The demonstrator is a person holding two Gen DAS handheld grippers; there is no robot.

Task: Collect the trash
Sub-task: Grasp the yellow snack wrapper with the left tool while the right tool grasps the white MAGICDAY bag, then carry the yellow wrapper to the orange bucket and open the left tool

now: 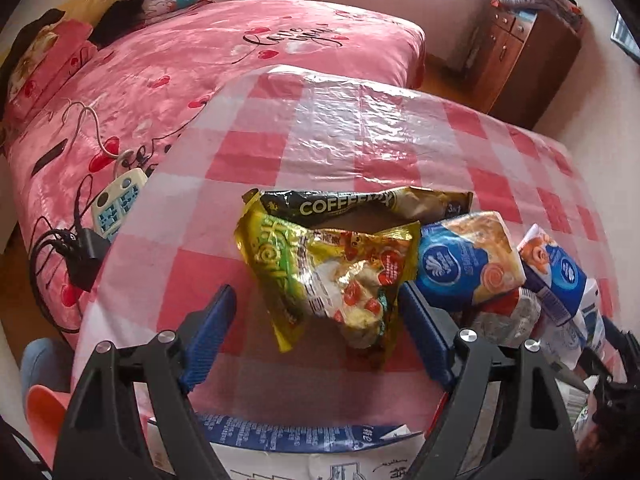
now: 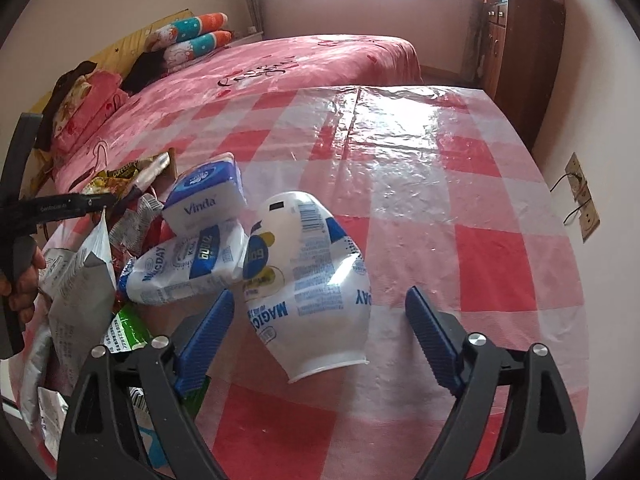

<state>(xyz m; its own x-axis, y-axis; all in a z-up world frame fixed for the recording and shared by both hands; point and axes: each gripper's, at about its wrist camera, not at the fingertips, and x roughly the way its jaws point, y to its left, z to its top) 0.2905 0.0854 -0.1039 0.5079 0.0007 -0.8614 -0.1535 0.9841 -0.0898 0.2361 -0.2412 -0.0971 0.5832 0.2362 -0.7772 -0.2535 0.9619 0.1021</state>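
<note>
Item 1: my left gripper, fingers spread wide, holding nothing; yellow-green snack bag lies between them on checked tablecloth.
Item 2: COFFEE MIX pack, just behind bag, touching.
Item 3: blue-white wrappers, heaped to right of bag.
Item 4: my right gripper, fingers wide apart, empty; white MAGIC DAY bag lies between them on cloth.
Item 5: Vinda tissue pack, atop wrapper heap, left of white bag.
Bkgd: pink bed, wooden cabinet.
</note>
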